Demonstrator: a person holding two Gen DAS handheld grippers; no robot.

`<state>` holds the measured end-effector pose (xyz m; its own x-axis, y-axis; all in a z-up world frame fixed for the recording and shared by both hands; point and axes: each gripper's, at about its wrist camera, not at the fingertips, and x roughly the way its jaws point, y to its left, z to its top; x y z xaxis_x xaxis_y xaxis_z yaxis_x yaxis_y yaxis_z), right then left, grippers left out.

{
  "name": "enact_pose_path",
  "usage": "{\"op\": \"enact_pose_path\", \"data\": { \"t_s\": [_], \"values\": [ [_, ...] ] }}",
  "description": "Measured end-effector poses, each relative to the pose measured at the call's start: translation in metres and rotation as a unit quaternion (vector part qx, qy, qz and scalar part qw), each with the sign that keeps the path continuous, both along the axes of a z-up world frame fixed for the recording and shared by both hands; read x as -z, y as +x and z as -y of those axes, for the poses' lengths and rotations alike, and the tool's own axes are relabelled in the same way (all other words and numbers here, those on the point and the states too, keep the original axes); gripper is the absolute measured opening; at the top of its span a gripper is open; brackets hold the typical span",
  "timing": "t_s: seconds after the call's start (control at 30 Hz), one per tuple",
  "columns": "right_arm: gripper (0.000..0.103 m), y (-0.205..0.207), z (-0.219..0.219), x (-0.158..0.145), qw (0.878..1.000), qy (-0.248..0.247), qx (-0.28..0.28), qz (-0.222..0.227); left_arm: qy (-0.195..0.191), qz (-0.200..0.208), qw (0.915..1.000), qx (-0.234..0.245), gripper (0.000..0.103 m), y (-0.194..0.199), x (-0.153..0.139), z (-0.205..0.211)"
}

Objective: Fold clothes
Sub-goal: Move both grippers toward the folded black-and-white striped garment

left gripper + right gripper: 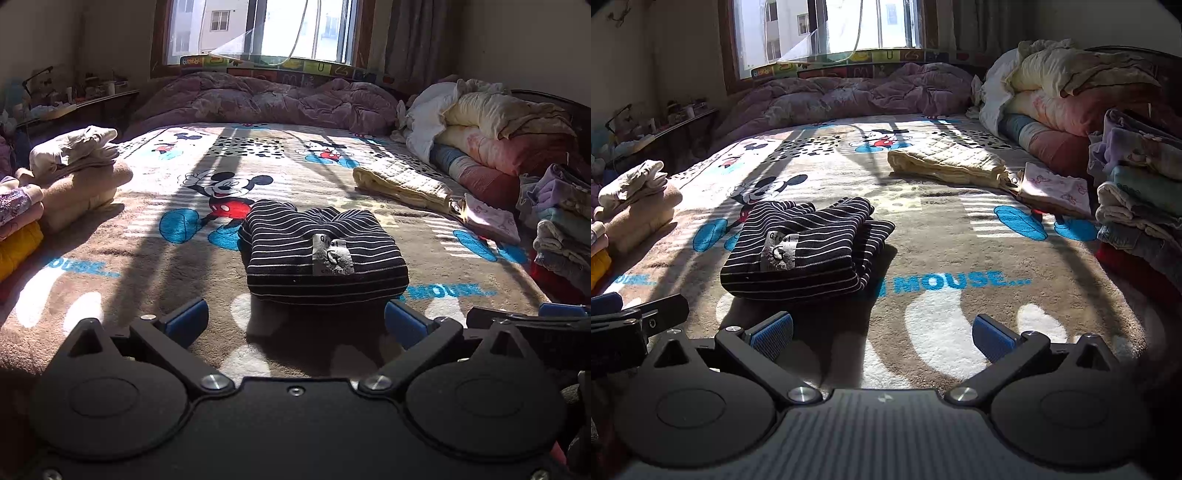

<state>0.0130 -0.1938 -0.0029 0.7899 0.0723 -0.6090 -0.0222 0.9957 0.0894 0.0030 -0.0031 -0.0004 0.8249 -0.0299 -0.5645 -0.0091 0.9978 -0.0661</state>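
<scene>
Folded black striped garment (325, 254) lies mid-bed on the Mickey Mouse blanket (110, 295), white label (331, 254) facing up. Left gripper (295, 323) jaws wide, nothing betw. them, just short of the garment's near edge. Right gripper (882, 338) also wide & empty, garment ahead to its left. Folded piles (74, 173) at bed's left side, stacked bedding (1052, 92) at right.
</scene>
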Motion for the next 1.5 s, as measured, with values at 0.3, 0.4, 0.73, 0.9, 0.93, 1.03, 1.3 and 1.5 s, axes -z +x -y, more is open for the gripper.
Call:
{"op": "enact_pose_path", "data": {
  "t_s": [0.3,0.4,0.73,0.9,0.93,1.03,1.3,1.5],
  "values": [
    [0.102,-0.0035,-0.0019,-0.0007,1.000,0.004,0.006,0.003,-0.004,0.010,0.9999,0.001,0.103,-0.0043,-0.0023,0.0007],
    [0.102,-0.0030,-0.0004,-0.0009,1.000,0.005,0.005,0.003,-0.002,0.010,0.9999,0.000,0.103,-0.0049,-0.0025,0.0013],
    [0.102,-0.0036,0.0018,-0.0016,1.000,0.007,0.001,0.004,-0.002,0.012,0.9999,-0.002,0.103,-0.0058,-0.0030,0.0006],
    [0.102,-0.0049,0.0008,-0.0023,1.000,0.006,-0.001,0.006,-0.001,0.012,0.9999,-0.003,0.103,-0.0059,-0.0036,0.0005],
    [0.102,-0.0050,0.0005,-0.0025,1.000,0.006,-0.001,0.006,-0.002,0.012,0.9999,-0.004,0.103,-0.0060,-0.0037,0.0002],
    [0.102,-0.0054,-0.0003,-0.0031,1.000,0.005,-0.002,0.006,-0.001,0.012,0.9999,-0.003,0.103,-0.0059,-0.0041,0.0010],
    [0.102,-0.0062,-0.0013,-0.0026,1.000,0.004,-0.004,0.007,-0.001,0.012,0.9999,-0.004,0.103,-0.0061,-0.0043,0.0007],
    [0.102,-0.0054,-0.0024,-0.0026,1.000,0.003,-0.004,0.007,-0.002,0.011,0.9999,-0.005,0.103,-0.0055,-0.0043,-0.0013]
  ]
}}
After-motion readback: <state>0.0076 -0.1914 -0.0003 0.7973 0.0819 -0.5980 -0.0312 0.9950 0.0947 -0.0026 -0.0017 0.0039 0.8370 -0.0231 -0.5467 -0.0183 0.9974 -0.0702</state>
